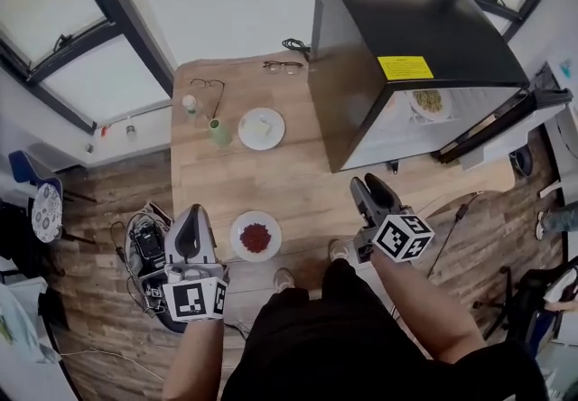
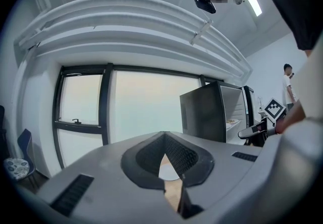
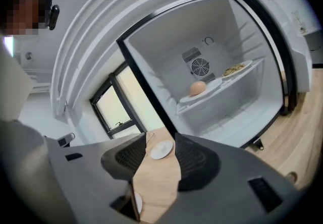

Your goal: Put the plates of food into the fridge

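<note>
A white plate of red food (image 1: 256,237) sits at the near edge of the wooden table (image 1: 298,182). Further back is a white plate of pale food (image 1: 262,128), also seen past my right jaws (image 3: 161,149). The black fridge (image 1: 406,38) stands on the table's right with its door open. On its shelf are a plate with a round tan item (image 3: 198,88) and a plate of yellowish food (image 3: 234,70). My left gripper (image 1: 191,226) hovers left of the red plate, its tips together (image 2: 164,140). My right gripper (image 1: 372,191) is open and empty (image 3: 161,140), facing the fridge.
A green cup (image 1: 218,131), a small bottle (image 1: 190,106) and two pairs of glasses (image 1: 208,83) lie at the table's back left. Cables and gear (image 1: 149,250) sit on the floor by the left corner. Another person (image 2: 288,84) stands beyond the fridge.
</note>
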{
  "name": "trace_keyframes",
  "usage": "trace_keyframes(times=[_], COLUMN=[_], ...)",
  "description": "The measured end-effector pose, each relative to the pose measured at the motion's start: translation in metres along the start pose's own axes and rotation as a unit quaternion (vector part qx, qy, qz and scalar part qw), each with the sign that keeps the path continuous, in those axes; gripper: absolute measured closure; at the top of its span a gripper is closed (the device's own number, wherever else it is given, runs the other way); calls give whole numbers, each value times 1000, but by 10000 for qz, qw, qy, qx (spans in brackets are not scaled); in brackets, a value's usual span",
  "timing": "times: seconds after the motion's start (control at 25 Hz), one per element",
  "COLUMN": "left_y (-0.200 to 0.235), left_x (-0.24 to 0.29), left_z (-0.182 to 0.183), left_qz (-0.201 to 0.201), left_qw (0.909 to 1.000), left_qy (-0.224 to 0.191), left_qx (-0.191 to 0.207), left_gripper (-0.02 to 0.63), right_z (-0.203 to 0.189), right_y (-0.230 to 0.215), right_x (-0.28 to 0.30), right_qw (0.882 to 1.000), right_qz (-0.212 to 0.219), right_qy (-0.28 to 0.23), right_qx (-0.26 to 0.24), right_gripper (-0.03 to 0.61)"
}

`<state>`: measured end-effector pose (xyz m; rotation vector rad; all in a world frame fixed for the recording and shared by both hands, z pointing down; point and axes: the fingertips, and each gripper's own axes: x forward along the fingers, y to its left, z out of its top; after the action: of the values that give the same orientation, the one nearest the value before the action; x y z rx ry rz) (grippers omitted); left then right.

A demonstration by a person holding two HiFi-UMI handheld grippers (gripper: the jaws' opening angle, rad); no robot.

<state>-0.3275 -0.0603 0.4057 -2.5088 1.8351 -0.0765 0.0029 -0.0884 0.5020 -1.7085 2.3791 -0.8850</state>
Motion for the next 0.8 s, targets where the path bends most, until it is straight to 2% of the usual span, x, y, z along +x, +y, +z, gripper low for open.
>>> trace_keyframes(times=[0.48,0.8], left_y=[40,63], left_x=[-55,-79], left_z=[-28,-50], left_qz=[96,128], left_qw=[9997,9987], left_qy=[208,469], left_qx=[113,170], left_gripper=[609,609], right_z=[-113,-203], right_y=[65,75], right_x=[11,13], right_qw=[9954,9858], right_qz=[377,344], right_qy=[860,1576], right_qx=[198,456], right_gripper=[384,383])
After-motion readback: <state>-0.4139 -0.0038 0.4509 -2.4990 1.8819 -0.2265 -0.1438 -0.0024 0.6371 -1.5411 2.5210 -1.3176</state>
